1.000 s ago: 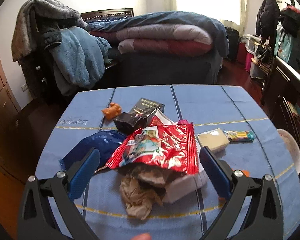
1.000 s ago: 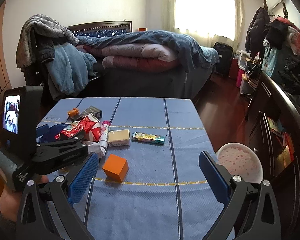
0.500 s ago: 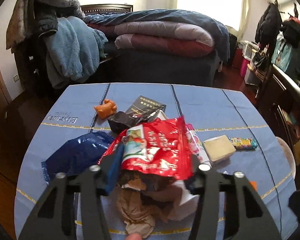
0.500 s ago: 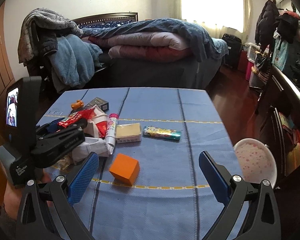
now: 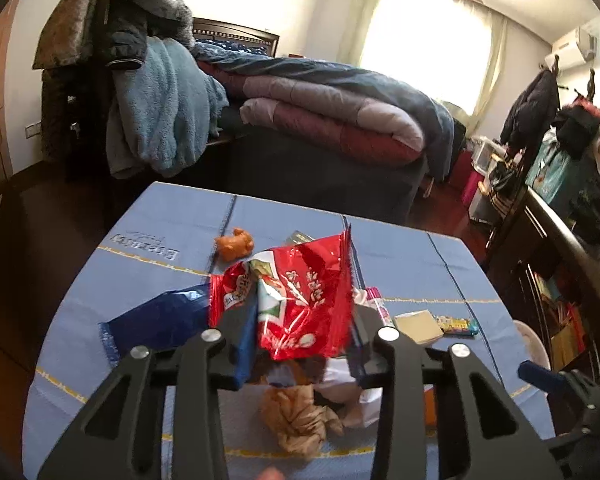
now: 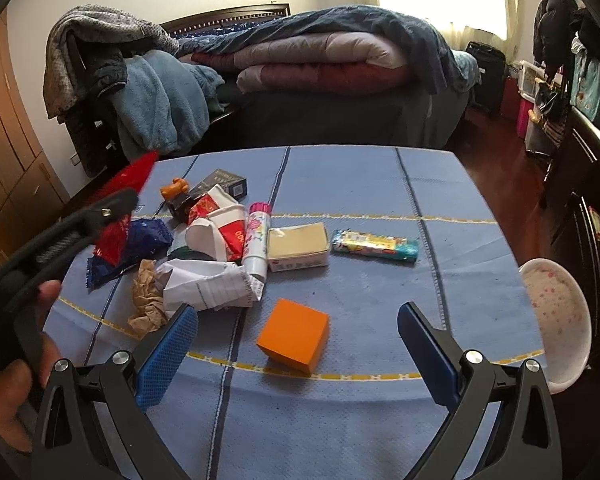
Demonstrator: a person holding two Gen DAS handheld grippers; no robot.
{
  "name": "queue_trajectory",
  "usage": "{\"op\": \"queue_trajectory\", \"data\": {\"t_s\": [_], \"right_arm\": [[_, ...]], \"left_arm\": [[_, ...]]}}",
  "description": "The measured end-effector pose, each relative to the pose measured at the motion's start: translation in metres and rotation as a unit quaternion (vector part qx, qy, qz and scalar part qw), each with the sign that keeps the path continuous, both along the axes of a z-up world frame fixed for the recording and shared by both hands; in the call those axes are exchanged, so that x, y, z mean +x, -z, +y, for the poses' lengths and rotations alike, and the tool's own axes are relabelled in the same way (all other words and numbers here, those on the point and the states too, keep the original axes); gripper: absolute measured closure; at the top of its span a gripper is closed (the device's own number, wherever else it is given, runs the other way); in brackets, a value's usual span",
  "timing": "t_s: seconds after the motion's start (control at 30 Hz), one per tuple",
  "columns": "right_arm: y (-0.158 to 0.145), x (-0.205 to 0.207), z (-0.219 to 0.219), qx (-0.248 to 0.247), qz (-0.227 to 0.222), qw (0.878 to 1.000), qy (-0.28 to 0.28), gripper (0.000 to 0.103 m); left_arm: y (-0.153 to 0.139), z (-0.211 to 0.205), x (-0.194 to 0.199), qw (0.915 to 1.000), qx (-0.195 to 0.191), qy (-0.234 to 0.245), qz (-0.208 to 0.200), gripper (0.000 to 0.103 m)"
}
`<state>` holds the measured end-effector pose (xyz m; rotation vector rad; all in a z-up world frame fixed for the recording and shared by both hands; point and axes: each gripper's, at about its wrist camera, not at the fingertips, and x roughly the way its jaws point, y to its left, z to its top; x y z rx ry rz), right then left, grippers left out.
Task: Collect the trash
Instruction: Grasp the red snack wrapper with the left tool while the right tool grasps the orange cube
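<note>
A red snack bag (image 5: 300, 292) stands crumpled and raised off the blue tablecloth (image 5: 160, 240), and my left gripper (image 5: 304, 332) pinches it as its jaws go on closing. In the right wrist view that gripper (image 6: 112, 208) sits at the left with the red bag (image 6: 134, 172) sticking up from it. Below it lie a blue wrapper (image 5: 156, 320), brown crumpled paper (image 6: 146, 300), white crumpled paper (image 6: 208, 284) and a torn paper cup (image 6: 220, 228). My right gripper (image 6: 298, 312) hangs open just above an orange box (image 6: 294, 334), not touching it.
Behind the orange box lie a pink-capped tube (image 6: 256, 236), a cream box (image 6: 298, 246) and a candy bar (image 6: 374, 244). An orange toy (image 5: 234, 242) and a black carton (image 6: 220, 182) sit farther back. A speckled white bin (image 6: 556, 312) stands off the table's right edge.
The left jaws have narrowed from wide open onto the red bag, crumpling and lifting it. The right gripper has dropped lower and closer to the orange box, still open.
</note>
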<state>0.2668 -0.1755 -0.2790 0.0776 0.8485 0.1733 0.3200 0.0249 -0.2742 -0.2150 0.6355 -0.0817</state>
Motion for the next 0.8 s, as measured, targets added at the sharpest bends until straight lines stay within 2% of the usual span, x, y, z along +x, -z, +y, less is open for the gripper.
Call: {"op": "queue_trajectory", "data": {"t_s": [0.1, 0.33, 0.43, 0.47, 0.5, 0.63, 0.8], "right_arm": [[0.005, 0.004, 0.006, -0.003, 0.003, 1.0, -0.004, 0.004], [0.023, 0.017, 0.02, -0.034, 0.025, 0.999, -0.002, 0.025], [0.034, 0.022, 0.021, -0.041, 0.046, 0.998, 0.002, 0.038], [0.038, 0.023, 0.02, -0.041, 0.055, 0.998, 0.001, 0.052], [0.041, 0.025, 0.02, -0.042, 0.061, 0.997, 0.003, 0.06], [0.037, 0.02, 0.012, -0.015, 0.057, 0.998, -0.003, 0.06], [0.02, 0.005, -0.003, -0.005, 0.036, 0.999, 0.003, 0.06]], "left_arm": [[-0.004, 0.009, -0.007, 0.9999, 0.004, -0.015, -0.007, 0.068], [-0.007, 0.021, -0.016, 0.9993, 0.015, -0.034, -0.008, 0.068], [-0.007, 0.024, -0.018, 0.9993, 0.014, -0.035, -0.007, 0.068], [-0.007, 0.024, -0.019, 0.9993, 0.014, -0.034, -0.006, 0.068], [-0.007, 0.024, -0.019, 0.9993, 0.014, -0.033, -0.006, 0.068], [-0.013, 0.02, -0.022, 0.9995, 0.016, -0.026, -0.01, 0.068], [-0.027, -0.005, -0.032, 0.9994, 0.024, 0.0, -0.023, 0.068]]}}
